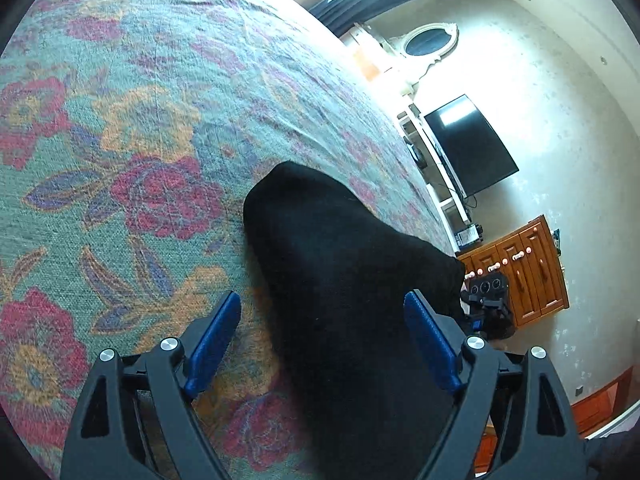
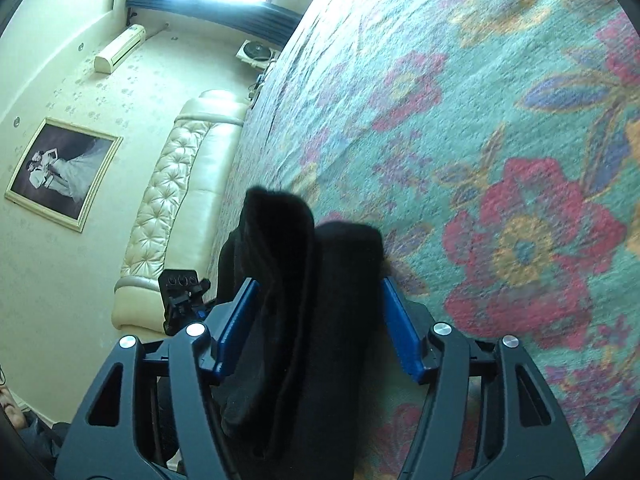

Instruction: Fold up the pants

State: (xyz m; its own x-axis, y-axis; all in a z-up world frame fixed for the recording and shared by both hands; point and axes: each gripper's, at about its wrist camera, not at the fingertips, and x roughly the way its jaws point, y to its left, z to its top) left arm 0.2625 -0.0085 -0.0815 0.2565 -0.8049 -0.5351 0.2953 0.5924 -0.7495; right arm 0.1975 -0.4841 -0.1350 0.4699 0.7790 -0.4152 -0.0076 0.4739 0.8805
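Observation:
Black pants [image 1: 340, 272] lie bunched in a long folded heap on the floral bedspread [image 1: 140, 128]. My left gripper [image 1: 323, 298] stands open around the near part of the heap. Its left pad [image 1: 214, 344] is clear of the cloth and its right pad [image 1: 434, 344] sits at the cloth's edge. In the right wrist view the pants [image 2: 320, 280] show as two thick folds running between the blue pads. My right gripper [image 2: 319, 283] is open, and its right pad [image 2: 402, 332] stands apart from the fabric. Under each gripper the near end of the pants is hidden.
The bedspread [image 2: 480, 140] stretches far ahead and to the sides. Past the bed's edge stand a black TV [image 1: 472, 148] and a wooden cabinet [image 1: 528, 268]. On the other side are a padded cream headboard [image 2: 176, 200] and a framed photo [image 2: 60, 172].

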